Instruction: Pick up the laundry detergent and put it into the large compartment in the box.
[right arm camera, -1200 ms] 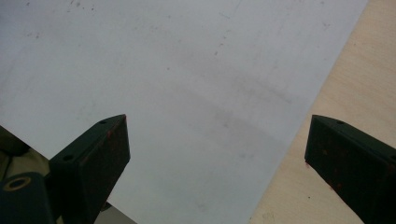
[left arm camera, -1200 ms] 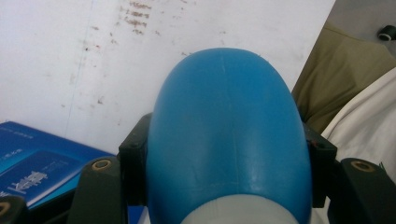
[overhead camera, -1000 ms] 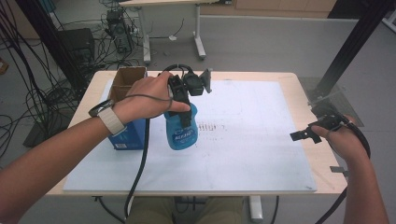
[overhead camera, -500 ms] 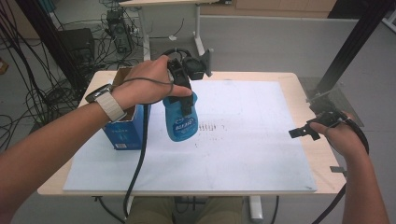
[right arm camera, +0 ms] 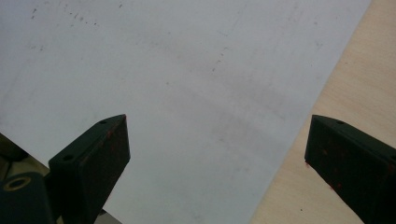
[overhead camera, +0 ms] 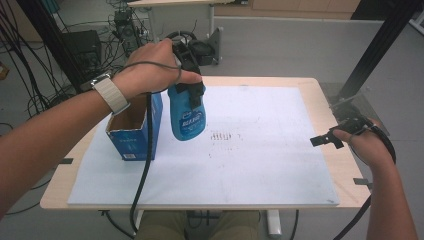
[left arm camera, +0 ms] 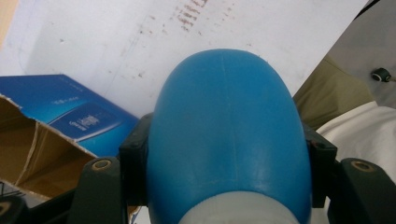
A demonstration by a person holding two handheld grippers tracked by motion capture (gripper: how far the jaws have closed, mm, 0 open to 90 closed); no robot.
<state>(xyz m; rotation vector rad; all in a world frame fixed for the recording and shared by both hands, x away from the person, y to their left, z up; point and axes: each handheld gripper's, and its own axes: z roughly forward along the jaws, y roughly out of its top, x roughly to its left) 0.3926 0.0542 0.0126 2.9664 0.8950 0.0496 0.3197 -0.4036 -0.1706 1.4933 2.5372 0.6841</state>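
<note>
Now the left gripper [overhead camera: 189, 95] clamps the blue bottle [overhead camera: 187, 116] just beside the open box [overhead camera: 131, 131]. Keep it upright above the box; right gripper [overhead camera: 325, 140] gapes empty.

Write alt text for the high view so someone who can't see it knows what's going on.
The left gripper holds a blue bottle in the air beside an open blue cardboard box, above a white sheet on a wooden table. At the table's right edge, the right gripper hovers open and holds nothing.

Bottle [overhead camera: 188, 116] above sheet [overhead camera: 260, 165], just right of open box [overhead camera: 134, 131], sheet on table [overhead camera: 320, 87]
</note>
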